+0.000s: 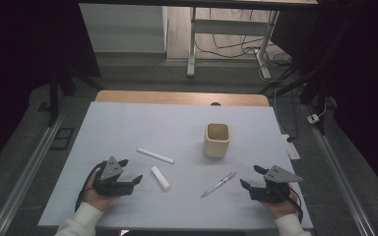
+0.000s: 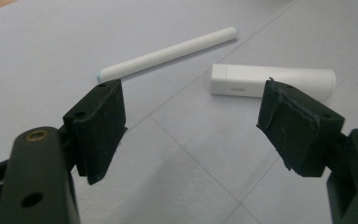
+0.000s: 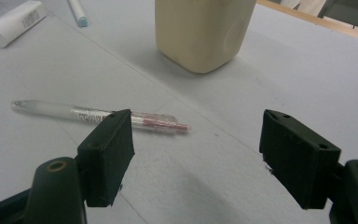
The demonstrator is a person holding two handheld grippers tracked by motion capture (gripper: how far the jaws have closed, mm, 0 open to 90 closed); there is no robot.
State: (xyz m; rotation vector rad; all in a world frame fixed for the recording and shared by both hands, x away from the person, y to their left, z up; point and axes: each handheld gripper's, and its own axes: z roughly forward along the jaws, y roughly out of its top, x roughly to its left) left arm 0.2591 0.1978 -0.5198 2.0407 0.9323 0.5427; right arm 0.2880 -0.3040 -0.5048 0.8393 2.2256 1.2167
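Resting on the near edge of the table (image 1: 128,123), both grippers idle, jaws wide apart, nothing between the pads.

Left gripper (image 1: 128,173) sits near-left, held in the person's left hand (image 1: 96,196). In the left gripper view its jaws are spread full, bare table between them. Just beyond them: a short white tube (image 2: 272,81) lying flat, and farther off a long white pen (image 2: 168,53), lying at an angle. In the high view the tube (image 1: 160,178) is just right of the left gripper; the white pen (image 1: 155,156) lies a bit farther away.

Right gripper (image 1: 252,178) sits near-right, in the right hand (image 1: 280,206), jaws equally wide, holding nothing. The right gripper view shows a clear pen with red end (image 3: 100,115) lying flat just past its jaw on the left of that view, not touching. In the high view this pen (image 1: 219,184) is left of the right gripper.

Cream square cup (image 1: 217,139) stands upright, far of the clear pen, right of centre.
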